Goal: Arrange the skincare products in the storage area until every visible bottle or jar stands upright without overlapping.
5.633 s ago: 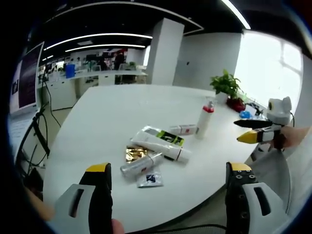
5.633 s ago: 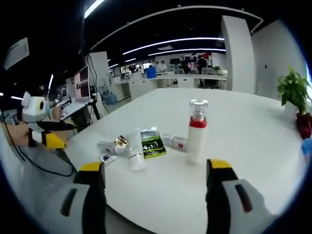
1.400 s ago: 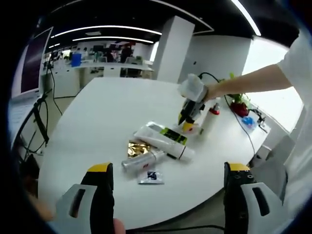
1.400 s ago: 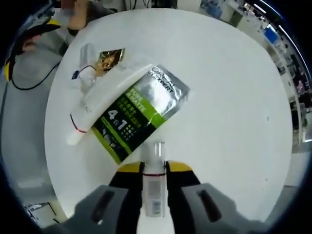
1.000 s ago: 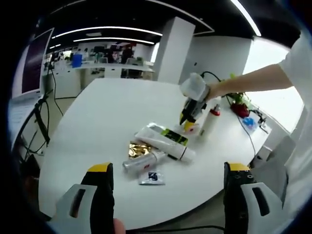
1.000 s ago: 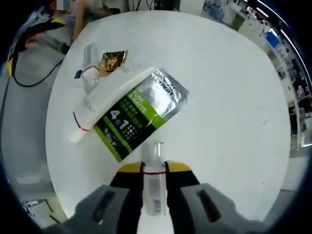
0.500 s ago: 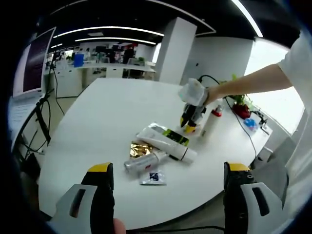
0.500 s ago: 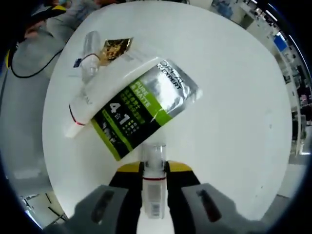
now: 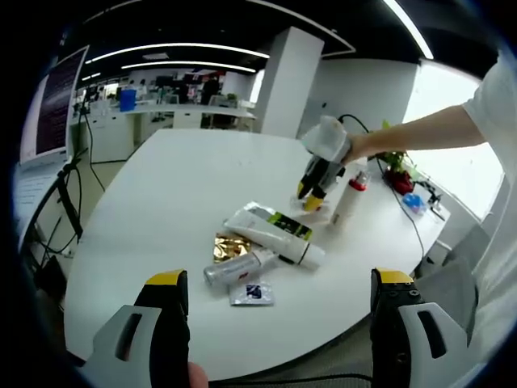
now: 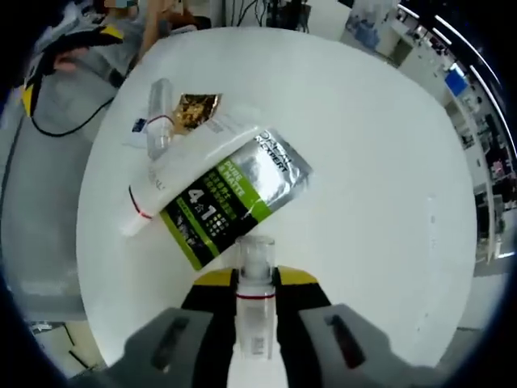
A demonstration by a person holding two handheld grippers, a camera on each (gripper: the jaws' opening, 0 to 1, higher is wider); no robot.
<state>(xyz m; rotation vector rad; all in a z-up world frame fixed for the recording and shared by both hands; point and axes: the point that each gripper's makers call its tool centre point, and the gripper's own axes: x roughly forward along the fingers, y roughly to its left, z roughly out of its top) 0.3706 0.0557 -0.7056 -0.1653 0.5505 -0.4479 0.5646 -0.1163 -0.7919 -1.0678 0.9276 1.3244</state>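
Above white table (image 10: 388,162), small bottle (image 10: 255,299) between right claw (image 10: 255,279) jaws.

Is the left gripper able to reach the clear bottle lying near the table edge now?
Probably yes: the left gripper is open, and the clear bottle lies ahead with bare table around it.

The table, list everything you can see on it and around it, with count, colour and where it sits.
table: one, white, round, under everything.
green tube: one, silver and green, lying flat mid-table.
white tube: one, white, lying flat, partly under the green tube.
clear bottle: one, clear with a red label, lying beside the tubes.
gold sachet: one, gold, flat, beside the clear bottle.
small sachet: one, blue and white, near edge.
pump bottle: one, white with red collar, upright, far side.
plant: one, green, far edge.
small bottle: one, clear, held in the right gripper.
left gripper: open, hovering near edge.
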